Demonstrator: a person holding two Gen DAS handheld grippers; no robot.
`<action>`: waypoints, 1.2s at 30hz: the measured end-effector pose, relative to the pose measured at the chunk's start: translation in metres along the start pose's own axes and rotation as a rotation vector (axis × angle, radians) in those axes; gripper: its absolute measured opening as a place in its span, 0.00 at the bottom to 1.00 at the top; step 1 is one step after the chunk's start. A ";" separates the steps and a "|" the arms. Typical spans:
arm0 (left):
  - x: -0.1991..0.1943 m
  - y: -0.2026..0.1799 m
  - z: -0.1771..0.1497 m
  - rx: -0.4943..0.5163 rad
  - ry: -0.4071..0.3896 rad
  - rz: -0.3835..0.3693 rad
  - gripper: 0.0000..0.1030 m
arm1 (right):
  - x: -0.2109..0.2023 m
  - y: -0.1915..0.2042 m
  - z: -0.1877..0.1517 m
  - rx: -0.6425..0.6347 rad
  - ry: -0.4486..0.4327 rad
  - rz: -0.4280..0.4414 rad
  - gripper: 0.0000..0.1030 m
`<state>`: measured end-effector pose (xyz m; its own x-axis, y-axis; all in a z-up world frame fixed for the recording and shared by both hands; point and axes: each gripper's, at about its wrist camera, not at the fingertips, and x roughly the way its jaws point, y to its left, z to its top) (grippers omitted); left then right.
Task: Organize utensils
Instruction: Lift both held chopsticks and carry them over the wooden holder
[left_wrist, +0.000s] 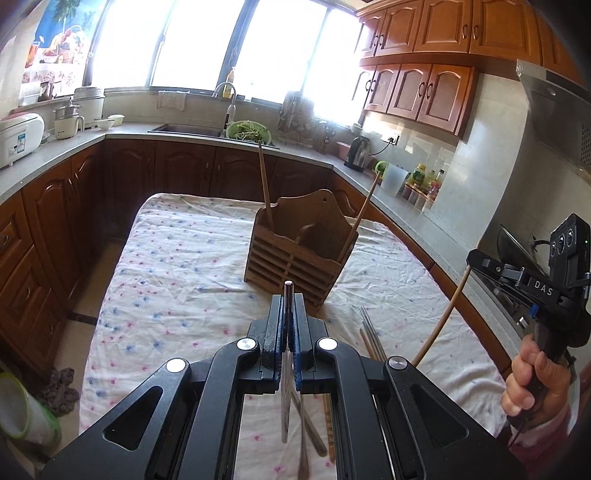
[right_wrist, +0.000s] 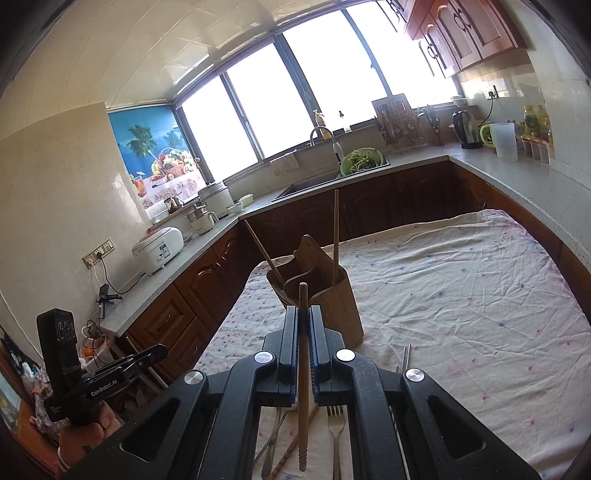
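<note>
Utensils: both grippers loaded. Left gripper (left_wrist: 289, 314) pinches a metal utensil (left_wrist: 287, 295); right gripper (right_wrist: 303, 328) pinches a wooden chopstick (right_wrist: 303, 369). Below them on the floral cloth (left_wrist: 177, 266), approx. several pcs not yet sorted: fork (right_wrist: 335, 424), metal chopsticks (left_wrist: 369, 332). Beyond, wooden holder (left_wrist: 299, 251) has two chopsticks, one per compartment. Judged early-to-mid task.

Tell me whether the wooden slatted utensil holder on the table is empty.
Not empty. The wooden slatted utensil holder stands upright with two wooden chopsticks in it, one in each compartment, leaning outward.
</note>
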<state>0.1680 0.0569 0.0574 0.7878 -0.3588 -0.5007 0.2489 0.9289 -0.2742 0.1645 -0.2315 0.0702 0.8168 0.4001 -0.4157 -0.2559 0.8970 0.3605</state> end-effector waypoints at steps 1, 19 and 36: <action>0.000 0.000 0.001 -0.002 -0.004 0.000 0.03 | 0.000 0.000 0.000 0.001 -0.003 0.000 0.05; 0.005 0.003 0.063 -0.016 -0.149 -0.003 0.03 | 0.010 0.002 0.045 -0.016 -0.102 -0.010 0.05; 0.067 0.003 0.173 -0.019 -0.338 -0.011 0.03 | 0.052 0.015 0.131 -0.059 -0.315 -0.038 0.05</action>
<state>0.3191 0.0513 0.1648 0.9281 -0.3154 -0.1978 0.2504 0.9220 -0.2953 0.2708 -0.2222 0.1639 0.9439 0.2963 -0.1459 -0.2439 0.9231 0.2972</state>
